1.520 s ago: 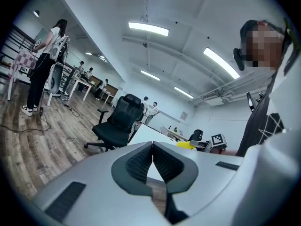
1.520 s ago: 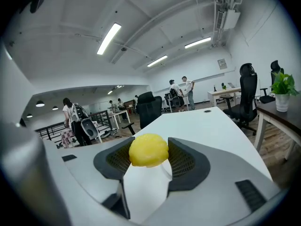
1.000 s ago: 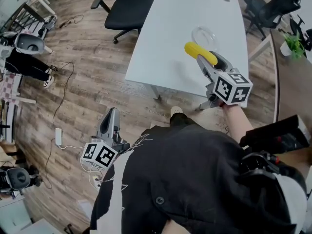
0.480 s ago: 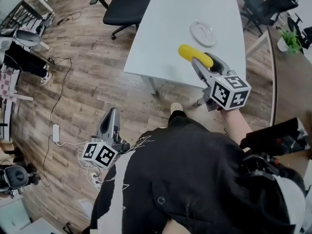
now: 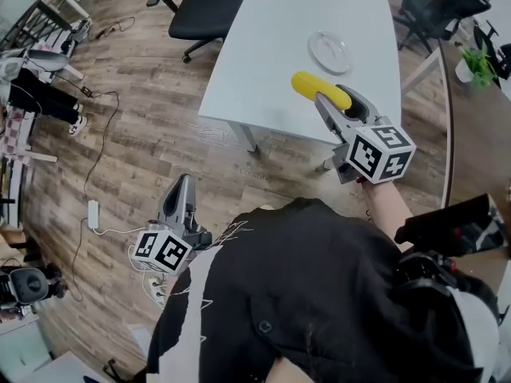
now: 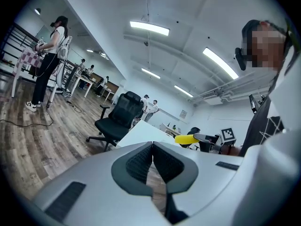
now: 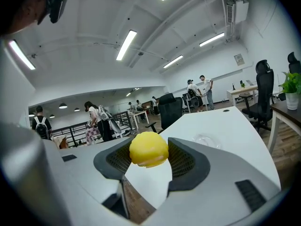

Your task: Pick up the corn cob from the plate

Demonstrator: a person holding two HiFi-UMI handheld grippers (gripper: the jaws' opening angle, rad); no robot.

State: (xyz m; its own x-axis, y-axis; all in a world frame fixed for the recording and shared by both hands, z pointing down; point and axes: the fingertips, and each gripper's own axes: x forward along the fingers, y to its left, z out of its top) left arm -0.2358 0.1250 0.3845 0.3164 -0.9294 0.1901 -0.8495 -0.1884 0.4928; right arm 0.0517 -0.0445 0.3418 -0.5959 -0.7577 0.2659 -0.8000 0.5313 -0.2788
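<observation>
Corn cob gripped in the right tool, above the near edge of the worktop.

The corn cob is clamped at one end between the two jaws of the right tool, which are closed on it; the rest of the cob is seen to stick out ahead of the tool, over the white worktop. The clear plate is seen further ahead of this tool, on the worktop and apart from the cob. The left tool is held low, over the wooden floor, well apart from the worktop; its jaws are pressed together and nothing is gripped between them. A black office chair is placed far ahead of the left tool.
</observation>
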